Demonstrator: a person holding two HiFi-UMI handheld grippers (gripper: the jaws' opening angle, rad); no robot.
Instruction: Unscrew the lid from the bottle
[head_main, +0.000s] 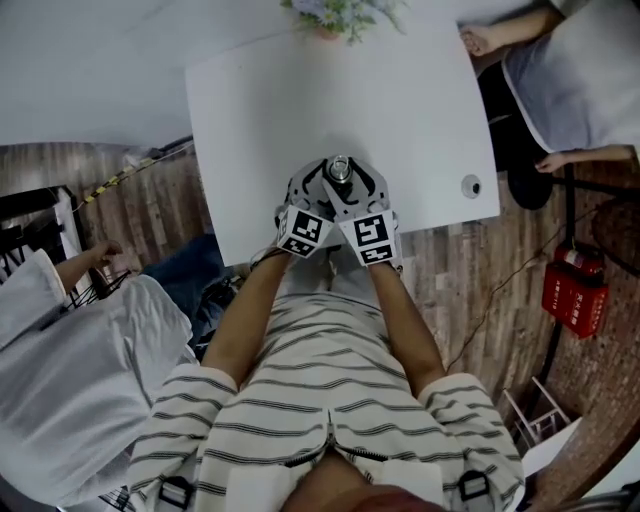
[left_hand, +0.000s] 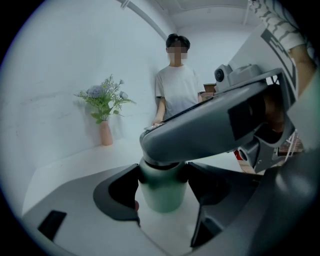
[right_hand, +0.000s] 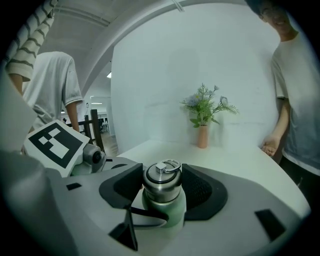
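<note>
On white table (head_main: 300, 120), left claw (left_hand: 162, 204) tight on round green bottle (left_hand: 161, 192), right claw (right_hand: 162, 194) tight on steel lid (right_hand: 161, 181).

Head view steeply down over table (head_main: 260, 120); gripper views close, near-level, sharing bottle (right_hand: 166, 207), vase (right_hand: 202, 136).

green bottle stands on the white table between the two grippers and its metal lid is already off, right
No, the lid is still on the bottle, as the right gripper view shows. The rest holds: the green bottle stands on the white table between the left gripper and the right gripper.
</note>
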